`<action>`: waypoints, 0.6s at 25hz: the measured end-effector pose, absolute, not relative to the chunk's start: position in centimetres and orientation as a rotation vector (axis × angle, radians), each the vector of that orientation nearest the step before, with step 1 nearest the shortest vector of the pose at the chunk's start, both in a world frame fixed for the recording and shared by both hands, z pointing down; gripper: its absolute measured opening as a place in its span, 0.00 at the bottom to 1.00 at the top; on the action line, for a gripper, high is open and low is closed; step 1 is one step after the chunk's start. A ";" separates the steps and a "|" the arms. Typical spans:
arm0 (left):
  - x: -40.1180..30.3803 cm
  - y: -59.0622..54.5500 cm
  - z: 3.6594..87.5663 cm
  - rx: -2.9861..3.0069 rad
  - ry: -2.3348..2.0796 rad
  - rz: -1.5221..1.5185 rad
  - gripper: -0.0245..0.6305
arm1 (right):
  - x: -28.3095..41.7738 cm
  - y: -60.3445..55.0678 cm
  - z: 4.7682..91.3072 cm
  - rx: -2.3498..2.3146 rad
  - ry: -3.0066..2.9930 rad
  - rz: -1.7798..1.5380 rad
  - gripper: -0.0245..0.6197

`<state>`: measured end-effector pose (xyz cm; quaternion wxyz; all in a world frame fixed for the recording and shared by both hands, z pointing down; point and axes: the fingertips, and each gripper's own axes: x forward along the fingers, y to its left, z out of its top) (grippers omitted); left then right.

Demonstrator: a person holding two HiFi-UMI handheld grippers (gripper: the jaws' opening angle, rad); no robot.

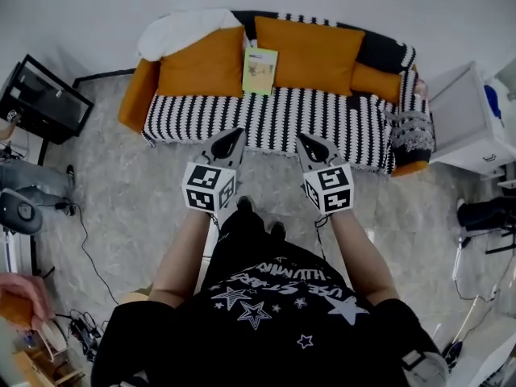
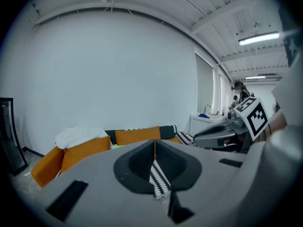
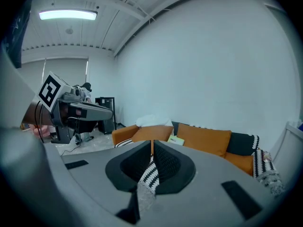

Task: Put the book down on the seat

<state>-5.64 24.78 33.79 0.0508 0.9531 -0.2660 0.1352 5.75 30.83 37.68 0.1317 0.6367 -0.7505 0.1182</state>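
Well: thin, pale-green rect. book (image 1: 260, 71).

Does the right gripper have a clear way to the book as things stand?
Probably yes: nothing lies between the right gripper and the book, but its jaws are shut.

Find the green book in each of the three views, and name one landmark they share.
Head view: book, top centre, between the orange cushions.
Left gripper view: cannot be made out.
Right gripper view: book, near centre, between the same cushions.
Shared landmark: white blanket on the sofa's end.
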 end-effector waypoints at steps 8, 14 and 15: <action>-5.1 25.9 33.5 2.924 -0.744 0.410 0.06 | 6.0 31.1 37.1 1.882 -2.164 0.338 0.09; -6.1 26.5 33.4 2.916 -0.723 0.392 0.06 | 4.9 31.5 37.0 1.893 -2.140 0.349 0.09; -6.6 26.7 33.4 2.915 -0.720 0.390 0.06 | 4.3 31.6 36.8 1.895 -2.141 0.342 0.09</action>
